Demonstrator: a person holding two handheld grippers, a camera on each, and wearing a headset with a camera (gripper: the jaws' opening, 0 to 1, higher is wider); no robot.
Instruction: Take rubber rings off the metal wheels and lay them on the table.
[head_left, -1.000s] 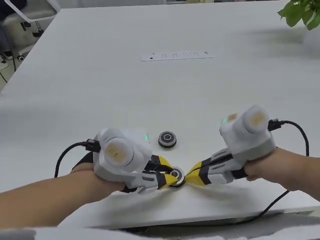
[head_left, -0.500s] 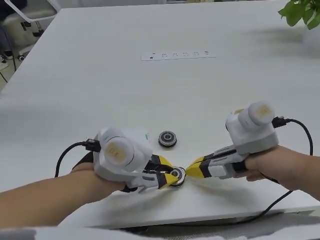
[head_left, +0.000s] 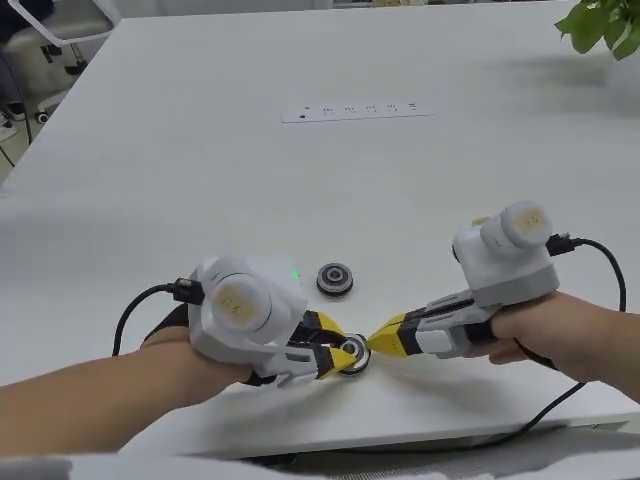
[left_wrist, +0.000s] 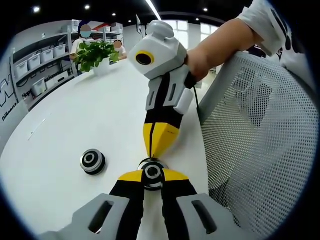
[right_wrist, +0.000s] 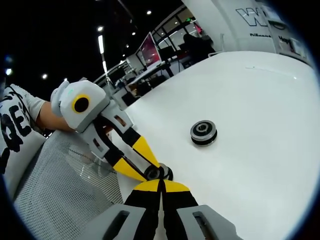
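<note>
Near the table's front edge, my left gripper (head_left: 345, 356) is shut on a small metal wheel (head_left: 354, 361) with a black rubber ring; its yellow jaws clamp the wheel (left_wrist: 152, 171) from both sides. My right gripper (head_left: 374, 344) comes in from the right, shut, its yellow tips touching the wheel's rim. In the left gripper view, the right gripper (left_wrist: 156, 151) points down onto the held wheel. From the right gripper view, the right gripper (right_wrist: 161, 184) meets the wheel (right_wrist: 158, 173) in the left gripper (right_wrist: 151, 169). A second wheel (head_left: 335, 279) (left_wrist: 93, 161) (right_wrist: 203, 132) with its black ring lies flat just beyond.
A white power strip (head_left: 357, 111) lies far back at the table's middle. A green plant (head_left: 602, 24) stands at the far right corner. The table's front edge (head_left: 380, 425) runs right under the grippers. A mesh chair (left_wrist: 250, 150) sits below it. Black cables trail from both grippers.
My right gripper has drawn a little to the right and levelled out, its tips staying at the wheel's rim. The left gripper and both wheels have kept their places.
</note>
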